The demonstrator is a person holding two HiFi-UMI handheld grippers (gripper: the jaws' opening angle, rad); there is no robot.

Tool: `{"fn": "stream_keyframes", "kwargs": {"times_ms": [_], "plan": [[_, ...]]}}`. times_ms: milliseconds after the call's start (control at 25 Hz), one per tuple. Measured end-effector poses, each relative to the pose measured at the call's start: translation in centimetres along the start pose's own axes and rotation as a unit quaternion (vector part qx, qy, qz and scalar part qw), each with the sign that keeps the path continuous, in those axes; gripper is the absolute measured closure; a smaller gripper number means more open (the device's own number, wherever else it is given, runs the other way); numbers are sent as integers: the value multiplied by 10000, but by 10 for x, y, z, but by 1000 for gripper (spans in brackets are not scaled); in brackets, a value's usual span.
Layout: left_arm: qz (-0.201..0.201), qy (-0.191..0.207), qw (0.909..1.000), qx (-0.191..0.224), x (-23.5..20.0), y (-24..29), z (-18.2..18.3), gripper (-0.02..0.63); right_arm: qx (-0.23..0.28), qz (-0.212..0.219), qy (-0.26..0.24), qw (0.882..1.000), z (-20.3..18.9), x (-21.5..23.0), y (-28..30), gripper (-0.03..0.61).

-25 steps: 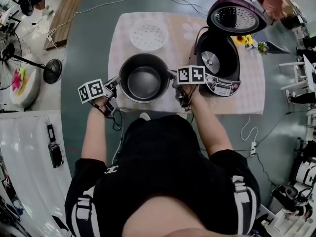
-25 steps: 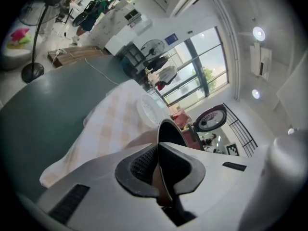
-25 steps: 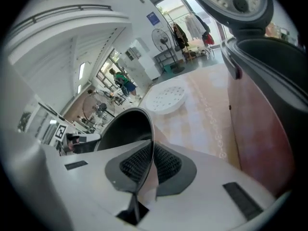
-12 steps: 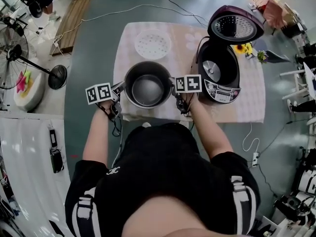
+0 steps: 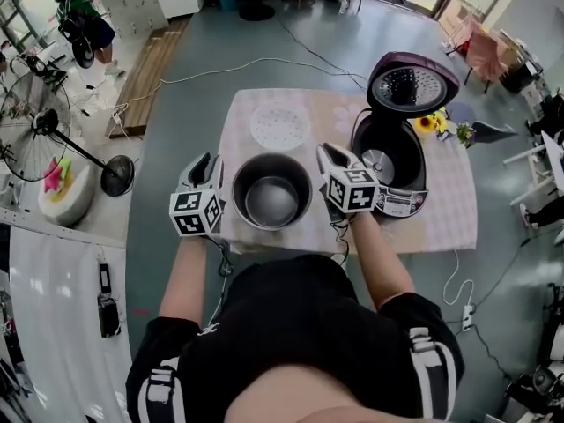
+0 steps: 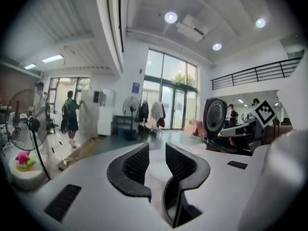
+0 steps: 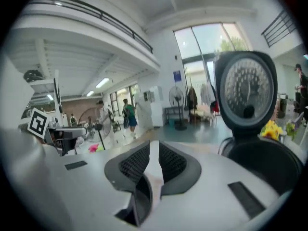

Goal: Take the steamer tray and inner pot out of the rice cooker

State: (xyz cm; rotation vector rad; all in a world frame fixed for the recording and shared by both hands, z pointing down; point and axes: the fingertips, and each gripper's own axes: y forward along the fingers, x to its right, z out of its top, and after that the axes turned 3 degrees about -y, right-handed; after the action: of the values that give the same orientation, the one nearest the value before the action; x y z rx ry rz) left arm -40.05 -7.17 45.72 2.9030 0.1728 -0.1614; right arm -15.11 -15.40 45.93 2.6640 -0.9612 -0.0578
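Observation:
The dark inner pot stands on the checked cloth, with nothing holding it. Behind it lies the white perforated steamer tray. The purple rice cooker is on the right, lid up and its cavity bare. My left gripper hovers left of the pot; its jaws have just been opening and nothing is between them. My right gripper hovers between pot and cooker, jaws a narrow gap apart and bare. The cooker's lid shows ahead of it.
A bunch of yellow flowers lies beside the cooker. A standing fan is on the floor to the left, with cables across the floor behind the table. People stand far off near glass doors.
Both grippers have let go of the pot's rim and risen, now pointing nearly level. The pot stays on the cloth.

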Motion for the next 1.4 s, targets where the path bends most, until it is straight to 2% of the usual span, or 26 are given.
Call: {"fn": "stream_keyframes", "kwargs": {"times_ms": [80, 160, 280, 360, 400, 480, 640, 880, 1040, 1400], "plan": [[-54, 94, 9987, 494, 11, -10, 40, 520, 1300, -34, -89, 9915, 63, -5, -26, 541], [-122, 230, 9959, 865, 24, -22, 74, 528, 2343, -59, -231, 9719, 111, -16, -58, 541], [27, 601, 9899, 1285, 45, -41, 109, 565, 3044, -448, -752, 9485, 146, -27, -95, 543], [145, 821, 9852, 1496, 62, -49, 118, 609, 3275, -604, -965, 9380, 149, -32, -112, 581], [144, 890, 9836, 1560, 71, -51, 117, 611, 3332, -538, -905, 9370, 144, -35, -116, 581], [66, 917, 9831, 1585, 87, -52, 108, 612, 3212, -375, -638, 9441, 124, -38, -115, 581], [-192, 852, 9852, 1476, 104, -49, 93, 612, 2716, -518, -472, 9599, 94, -37, -107, 581], [-263, 749, 9876, 1356, 103, -42, 90, 612, 2590, -702, -377, 9626, 94, -25, -106, 581], [-215, 752, 9882, 1314, 100, -43, 85, 612, 2558, -770, -554, 9621, 91, -27, -107, 581], [-232, 503, 9911, 1212, 92, -41, 78, 612, 2388, -713, -468, 9673, 83, -29, -99, 581]]}}
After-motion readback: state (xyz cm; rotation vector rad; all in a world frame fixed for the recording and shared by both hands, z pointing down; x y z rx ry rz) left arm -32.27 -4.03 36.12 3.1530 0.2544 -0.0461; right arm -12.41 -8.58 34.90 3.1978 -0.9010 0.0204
